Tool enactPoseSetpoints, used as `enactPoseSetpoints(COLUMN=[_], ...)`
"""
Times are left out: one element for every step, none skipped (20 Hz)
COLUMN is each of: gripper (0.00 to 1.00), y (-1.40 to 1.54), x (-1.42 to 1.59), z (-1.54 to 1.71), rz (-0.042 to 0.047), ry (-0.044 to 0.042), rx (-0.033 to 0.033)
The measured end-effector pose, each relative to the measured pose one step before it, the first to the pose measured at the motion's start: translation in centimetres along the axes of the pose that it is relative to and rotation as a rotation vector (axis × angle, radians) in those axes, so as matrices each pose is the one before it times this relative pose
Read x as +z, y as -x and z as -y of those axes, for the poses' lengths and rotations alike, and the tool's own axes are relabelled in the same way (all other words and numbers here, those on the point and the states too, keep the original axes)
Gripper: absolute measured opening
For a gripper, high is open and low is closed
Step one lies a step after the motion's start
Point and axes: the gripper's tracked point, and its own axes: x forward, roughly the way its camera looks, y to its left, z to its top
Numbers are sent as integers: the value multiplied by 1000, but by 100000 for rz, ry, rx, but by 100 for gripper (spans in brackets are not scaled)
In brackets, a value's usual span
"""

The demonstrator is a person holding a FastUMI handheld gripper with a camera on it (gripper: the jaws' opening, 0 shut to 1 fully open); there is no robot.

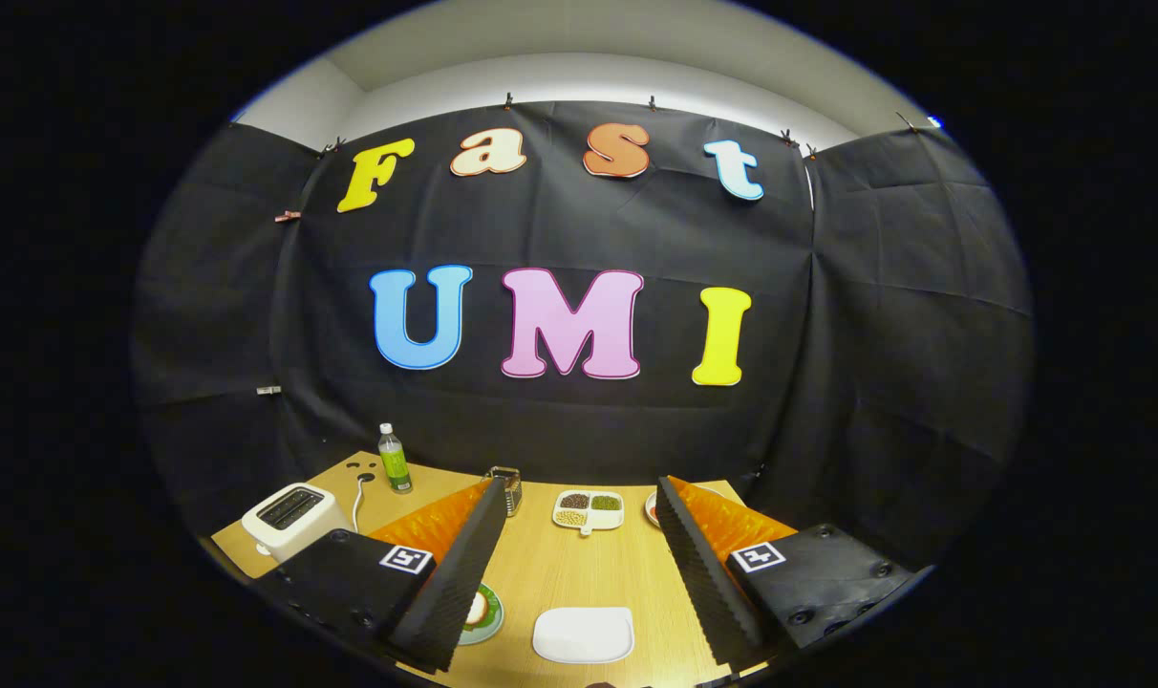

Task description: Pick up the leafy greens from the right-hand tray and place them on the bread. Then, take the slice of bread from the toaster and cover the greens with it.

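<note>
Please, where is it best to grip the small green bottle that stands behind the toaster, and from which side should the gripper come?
Probably the bottle is best held at its straight middle body, coming level from the front-right. It stands upright, and the toaster and its cord block the left. The gripper is open, well short of it.

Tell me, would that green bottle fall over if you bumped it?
Probably. The green bottle stands tall and narrow beside the toaster, so it would likely tip, then roll. It looks like light plastic, though its fill is unclear. The hand-held gripper hangs open, far short of it.
</note>
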Motion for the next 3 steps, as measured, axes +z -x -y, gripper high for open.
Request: enactPoseSetpoints(gripper=[97, 97, 97], y=[-54, 88, 2], x=[149, 163, 9], z=[97, 228, 162], rz=[339, 485, 48], ry=[19, -7, -421], rx=[462, 230, -84])
